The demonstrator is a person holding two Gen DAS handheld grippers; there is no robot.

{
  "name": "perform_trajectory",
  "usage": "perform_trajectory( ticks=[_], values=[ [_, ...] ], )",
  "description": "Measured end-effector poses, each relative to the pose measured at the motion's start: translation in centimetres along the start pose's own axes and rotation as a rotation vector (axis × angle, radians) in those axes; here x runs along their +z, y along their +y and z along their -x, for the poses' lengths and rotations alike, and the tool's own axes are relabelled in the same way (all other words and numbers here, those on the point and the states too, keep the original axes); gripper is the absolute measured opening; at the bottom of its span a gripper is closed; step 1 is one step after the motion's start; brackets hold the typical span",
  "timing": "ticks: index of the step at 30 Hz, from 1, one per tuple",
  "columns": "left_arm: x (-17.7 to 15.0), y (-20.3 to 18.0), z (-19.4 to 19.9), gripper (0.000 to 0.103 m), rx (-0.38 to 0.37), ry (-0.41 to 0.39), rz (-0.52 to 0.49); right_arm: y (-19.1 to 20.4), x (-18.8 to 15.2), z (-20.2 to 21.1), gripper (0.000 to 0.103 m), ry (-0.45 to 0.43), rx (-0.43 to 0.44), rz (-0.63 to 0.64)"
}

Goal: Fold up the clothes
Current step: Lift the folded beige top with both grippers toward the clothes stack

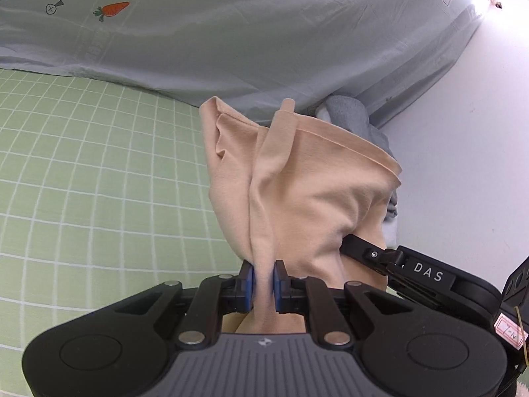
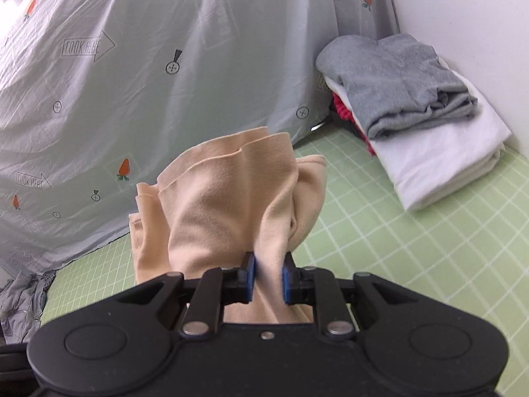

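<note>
A peach-coloured garment (image 1: 297, 182) hangs bunched between both grippers above a green checked bed sheet (image 1: 99, 182). My left gripper (image 1: 263, 284) is shut on a fold of it, blue pads pressed against the cloth. In the left wrist view the right gripper's body (image 1: 426, 274) sits close by at the right, its fingers hidden behind the fabric. In the right wrist view the same peach garment (image 2: 231, 198) rises in folds ahead, and my right gripper (image 2: 267, 278) is shut on a pinch of it.
A folded pile (image 2: 413, 115) of grey, white and red clothes lies in the far right corner against a white wall (image 2: 463, 16). A grey carrot-print curtain (image 2: 132, 82) hangs behind the bed. Crumpled grey cloth (image 2: 23, 297) lies at the lower left.
</note>
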State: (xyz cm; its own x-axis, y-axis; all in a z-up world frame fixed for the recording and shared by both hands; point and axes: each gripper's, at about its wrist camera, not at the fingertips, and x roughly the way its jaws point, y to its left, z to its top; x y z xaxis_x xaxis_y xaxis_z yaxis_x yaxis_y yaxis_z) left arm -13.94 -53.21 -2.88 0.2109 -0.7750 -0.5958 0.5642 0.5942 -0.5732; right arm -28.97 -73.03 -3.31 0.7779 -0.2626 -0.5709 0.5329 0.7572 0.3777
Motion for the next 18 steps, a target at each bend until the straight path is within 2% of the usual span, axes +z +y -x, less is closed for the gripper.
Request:
perform_trajectory(
  ticks=[4, 6, 12, 16, 18],
  values=[
    [1.7, -6.7, -4.7, 0.013, -0.046, -0.063, -0.022, -5.5, 5.8, 0.5, 0.017, -0.103, 0.037, 0.108],
    [3.6, -10.0, -7.5, 0.013, -0.072, -0.080, -0.022, -8.2, 9.3, 0.4, 0.017, -0.141, 0.021, 0.099],
    [10.3, -18.4, -14.7, 0.013, -0.153, -0.145, -0.127, -14.5, 18.6, -0.7, 0.017, -0.269, -0.028, 0.159],
    [14.6, -21.5, -20.2, 0.013, -0.165, -0.183, -0.193, -18.0, 24.1, -4.8, 0.018, -0.327, -0.034, 0.165],
    [16.3, -21.6, -22.8, 0.014, -0.121, -0.198, -0.212, -18.9, 25.1, -8.1, 0.024, -0.306, -0.052, 0.168]
  ],
)
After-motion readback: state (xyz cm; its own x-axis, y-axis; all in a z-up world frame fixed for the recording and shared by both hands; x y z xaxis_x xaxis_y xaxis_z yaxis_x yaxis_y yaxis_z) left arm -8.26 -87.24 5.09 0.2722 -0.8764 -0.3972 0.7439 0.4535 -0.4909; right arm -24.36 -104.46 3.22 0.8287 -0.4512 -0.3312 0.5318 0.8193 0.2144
